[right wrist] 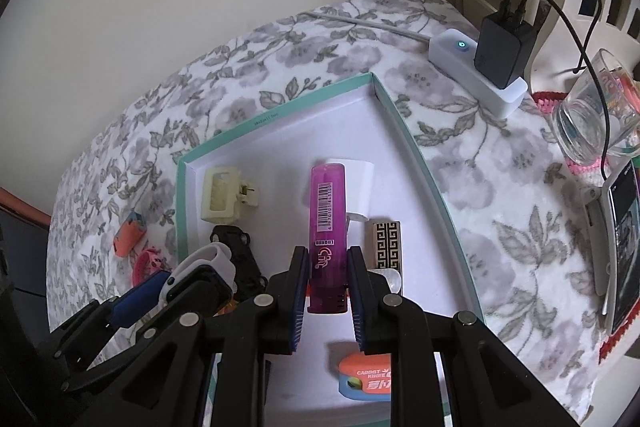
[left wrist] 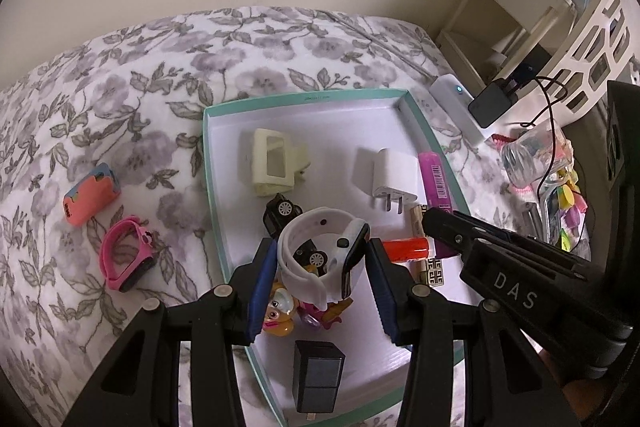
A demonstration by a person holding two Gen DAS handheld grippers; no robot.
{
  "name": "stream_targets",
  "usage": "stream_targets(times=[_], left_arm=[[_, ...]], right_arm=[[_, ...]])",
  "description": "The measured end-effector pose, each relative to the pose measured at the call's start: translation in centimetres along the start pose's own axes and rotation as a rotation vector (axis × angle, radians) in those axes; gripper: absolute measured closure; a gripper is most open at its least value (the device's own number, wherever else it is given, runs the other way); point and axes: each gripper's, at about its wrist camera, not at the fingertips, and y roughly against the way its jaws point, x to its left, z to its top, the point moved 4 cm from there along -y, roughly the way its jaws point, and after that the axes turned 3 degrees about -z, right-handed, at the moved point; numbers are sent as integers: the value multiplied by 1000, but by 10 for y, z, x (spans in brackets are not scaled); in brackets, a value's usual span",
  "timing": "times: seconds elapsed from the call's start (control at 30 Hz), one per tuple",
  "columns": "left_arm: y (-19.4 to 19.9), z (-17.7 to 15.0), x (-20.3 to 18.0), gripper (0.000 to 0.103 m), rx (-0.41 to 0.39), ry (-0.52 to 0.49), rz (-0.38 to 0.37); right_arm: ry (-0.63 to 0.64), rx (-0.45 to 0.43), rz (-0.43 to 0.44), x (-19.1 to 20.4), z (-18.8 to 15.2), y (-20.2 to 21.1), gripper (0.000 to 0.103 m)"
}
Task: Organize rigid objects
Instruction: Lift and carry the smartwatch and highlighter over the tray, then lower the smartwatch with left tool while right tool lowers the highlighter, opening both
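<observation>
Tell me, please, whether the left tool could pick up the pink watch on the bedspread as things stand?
Probably not yet. The left tool is shut on the white watch above the teal box, so it is occupied. The pink watch lies uncovered on the bedspread, outside the box, with nothing over it.

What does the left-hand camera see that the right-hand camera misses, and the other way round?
Only the left view shows the black cube charger and the cartoon figure near the tray's front, below the white watch.

Only the right view shows the orange eraser inside the tray and the phone lying at the right.

Both show the teal tray, the purple lighter, the cream hair clip and the glass.
</observation>
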Motion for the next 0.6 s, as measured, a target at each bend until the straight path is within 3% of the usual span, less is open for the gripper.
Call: stream_targets(times=[0.6], left_arm=[[-4,-2,4,53,17,21,4]], right_arm=[[-1,23,4,0,-1,-5,82]])
